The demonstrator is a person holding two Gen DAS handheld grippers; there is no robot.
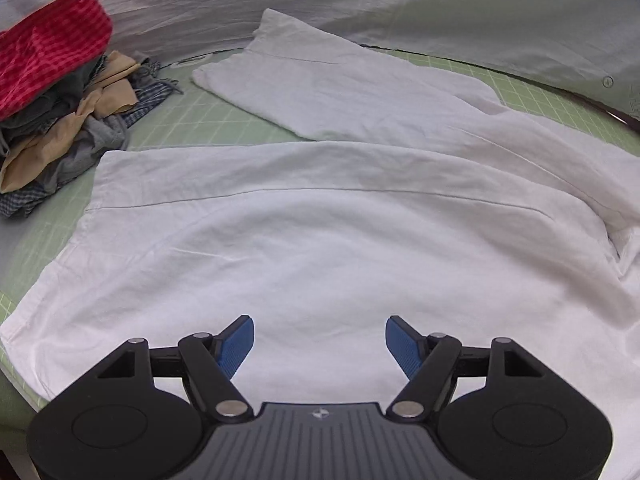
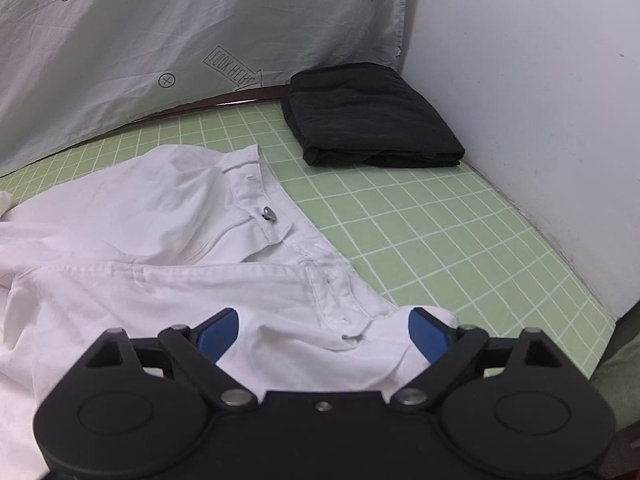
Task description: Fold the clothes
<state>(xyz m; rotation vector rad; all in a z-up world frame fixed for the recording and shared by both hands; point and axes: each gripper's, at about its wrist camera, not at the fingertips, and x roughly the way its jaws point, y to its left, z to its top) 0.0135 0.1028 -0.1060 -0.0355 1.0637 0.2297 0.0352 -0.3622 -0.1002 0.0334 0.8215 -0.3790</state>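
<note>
Lying flat: white trousers (image 1: 320,248) are spread across the green gridded mat (image 1: 208,116), the two legs running toward the left, the waistband (image 2: 280,220) at the right end.
Near leg: it is laid in the foreground of the left wrist view, its hem at the left edge; the far leg (image 1: 320,92) is angled away behind it.
Waistband: the fly is seen open, with a metal button (image 2: 269,213) on the flap.
Left gripper (image 1: 320,344): it is held over the near leg with its blue pads well apart; nothing is gripped between them.
Right gripper (image 2: 324,332): its jaws are spread wide at the near corner of the waistband; cloth lies between the pads, which seem not to press on it, though contact is hard to judge.
Unfolded pile (image 1: 60,108): mixed garments, a red checked one on top, are heaped at the far left.
Folded black garment (image 2: 368,116): it is set at the far right, by the white wall (image 2: 540,100).
Backdrop: a pale printed sheet (image 2: 160,32) is hung behind the mat.
</note>
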